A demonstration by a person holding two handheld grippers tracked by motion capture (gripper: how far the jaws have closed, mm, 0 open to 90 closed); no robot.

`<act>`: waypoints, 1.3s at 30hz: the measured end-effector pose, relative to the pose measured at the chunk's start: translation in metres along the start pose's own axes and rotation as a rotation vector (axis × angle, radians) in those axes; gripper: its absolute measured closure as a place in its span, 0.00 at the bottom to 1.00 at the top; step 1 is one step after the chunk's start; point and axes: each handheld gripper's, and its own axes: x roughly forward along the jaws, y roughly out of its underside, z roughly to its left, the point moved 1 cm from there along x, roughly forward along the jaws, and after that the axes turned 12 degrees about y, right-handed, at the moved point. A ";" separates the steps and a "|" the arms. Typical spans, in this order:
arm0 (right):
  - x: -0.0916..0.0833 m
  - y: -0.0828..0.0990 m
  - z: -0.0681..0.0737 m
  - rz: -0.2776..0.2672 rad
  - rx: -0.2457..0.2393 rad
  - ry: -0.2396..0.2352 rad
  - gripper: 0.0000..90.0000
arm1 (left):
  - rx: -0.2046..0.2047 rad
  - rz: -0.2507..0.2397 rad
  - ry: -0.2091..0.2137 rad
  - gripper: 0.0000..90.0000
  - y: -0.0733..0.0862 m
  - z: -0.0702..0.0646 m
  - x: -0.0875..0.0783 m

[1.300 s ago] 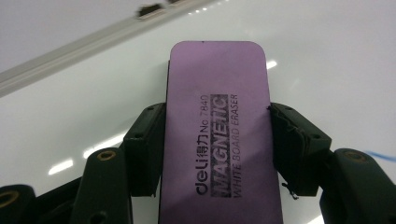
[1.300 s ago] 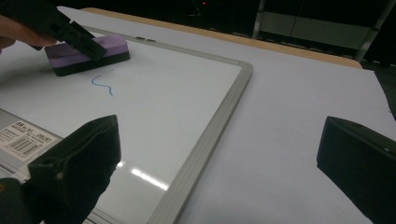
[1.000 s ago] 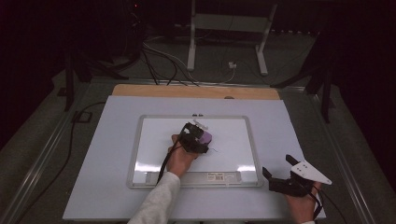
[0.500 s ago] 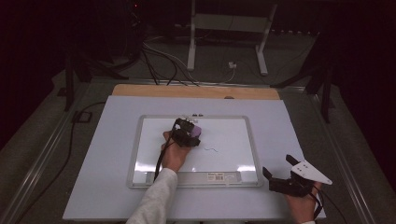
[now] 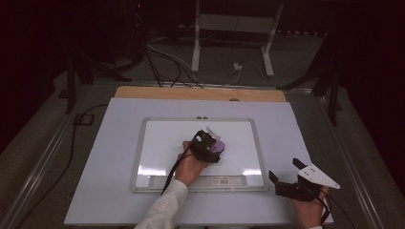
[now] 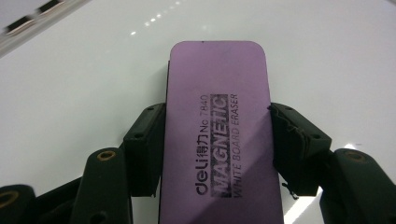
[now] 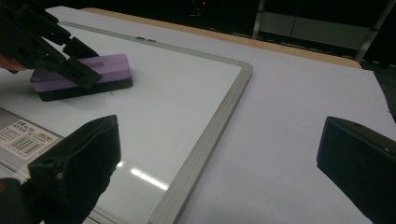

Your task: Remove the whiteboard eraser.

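The right gripper (image 5: 282, 183) rests nearest, off the board's lower right corner on the white sheet (image 5: 110, 167), its jaws spread wide with nothing between them. Farther in, the left gripper (image 5: 213, 143) has its jaws clamped on the long sides of a purple eraser (image 6: 219, 135), which lies flat on the whiteboard (image 5: 162, 143), near its middle. Beyond the board, the table's wooden edge (image 5: 157, 93) shows past the sheet

Purple eraser (image 6: 217, 135) lies flat on the whiteboard (image 5: 157, 143).
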 end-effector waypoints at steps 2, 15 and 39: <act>0.000 0.000 0.000 0.001 0.000 0.000 0.00 | -0.029 -0.005 -0.024 0.46 0.002 0.007 -0.003; 0.001 0.000 0.001 0.006 -0.003 -0.003 0.00 | -0.012 0.002 0.029 0.46 0.000 -0.008 0.001; 0.002 0.001 0.001 0.008 0.000 -0.002 0.00 | -0.091 -0.017 -0.057 0.46 0.006 0.016 -0.007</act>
